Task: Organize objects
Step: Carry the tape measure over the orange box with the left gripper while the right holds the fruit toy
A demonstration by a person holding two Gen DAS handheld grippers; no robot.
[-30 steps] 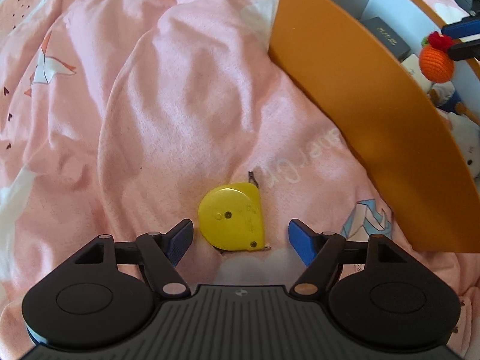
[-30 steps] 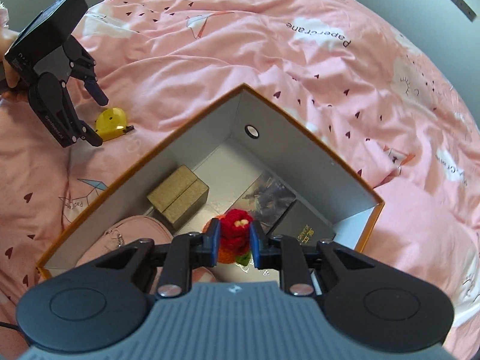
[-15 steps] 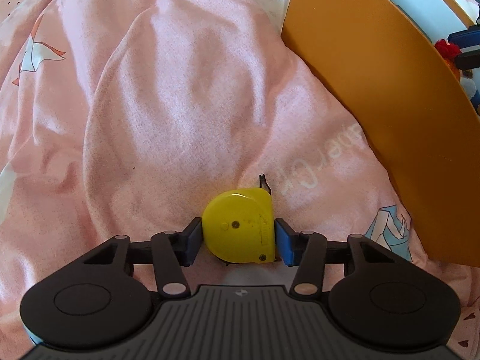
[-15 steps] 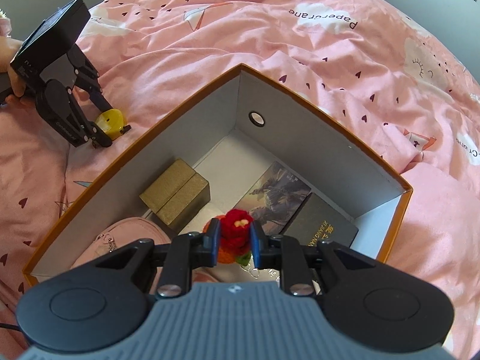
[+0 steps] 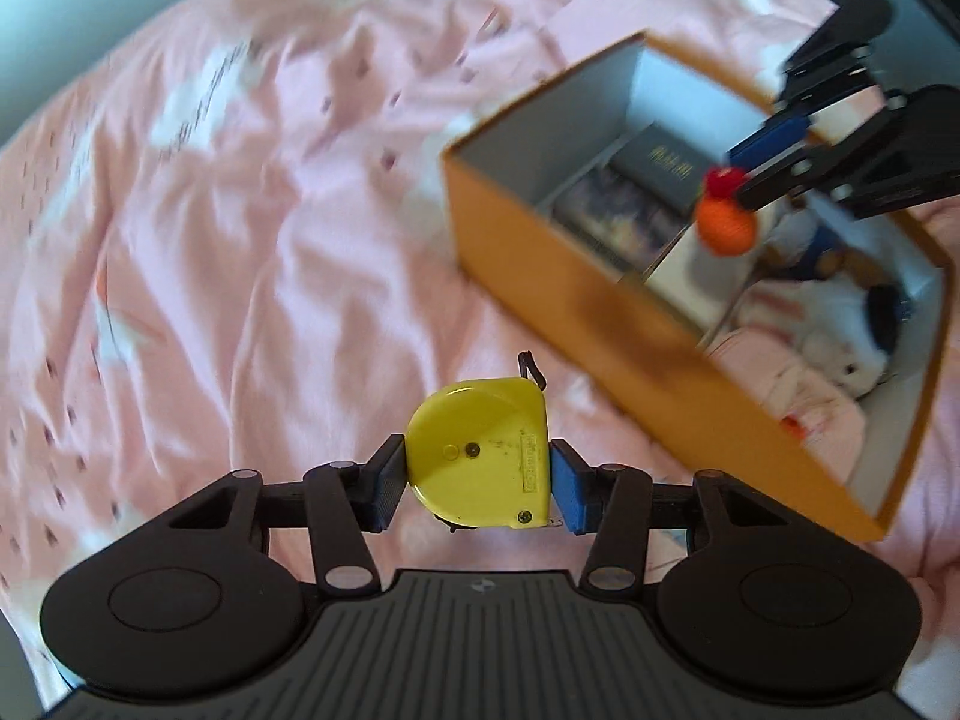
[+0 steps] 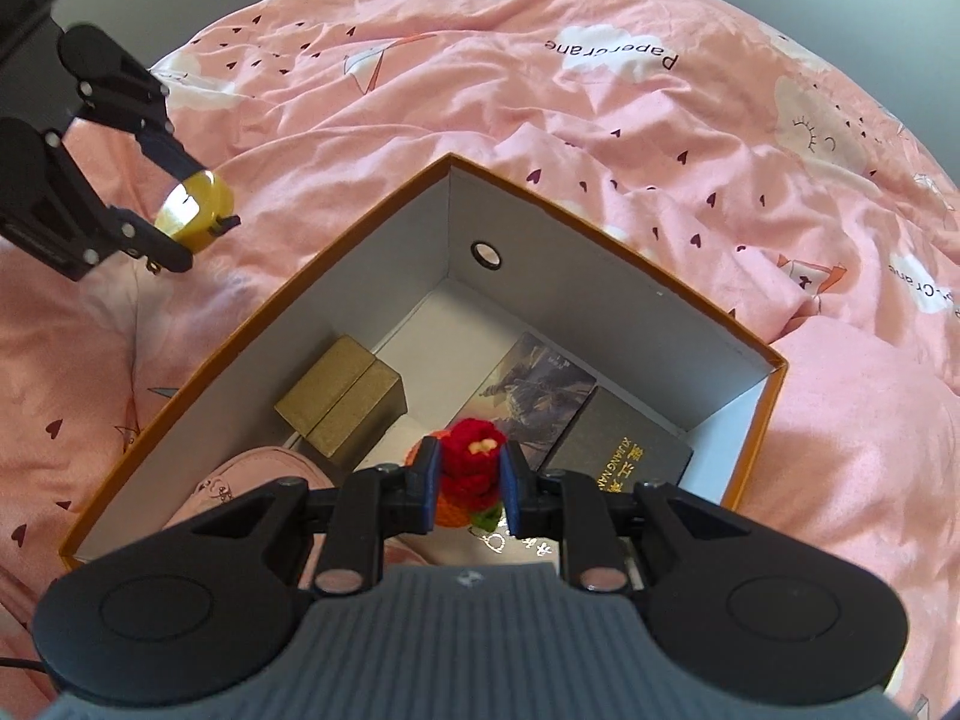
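My left gripper (image 5: 477, 477) is shut on a yellow tape measure (image 5: 480, 459), held in the air above the pink bedsheet (image 5: 240, 240). In the right wrist view the same tape measure (image 6: 192, 211) hangs between the left gripper's fingers (image 6: 162, 252), left of the orange box (image 6: 750, 468). My right gripper (image 6: 465, 480) is shut on a red and orange crocheted toy (image 6: 471, 456) and hovers over the box's open inside. The left wrist view shows that toy (image 5: 723, 222) above the orange box (image 5: 540, 276).
Inside the box lie a gold carton (image 6: 342, 402), a picture-covered book (image 6: 528, 390), a dark book (image 6: 624, 456) and a pink pouch (image 6: 240, 480). A white plush toy (image 5: 840, 324) rests at the box's near end. Rumpled bedding surrounds the box on all sides.
The left gripper closed on the tape measure and lifted it off the sheet. The right gripper stayed over the box with the crocheted toy.
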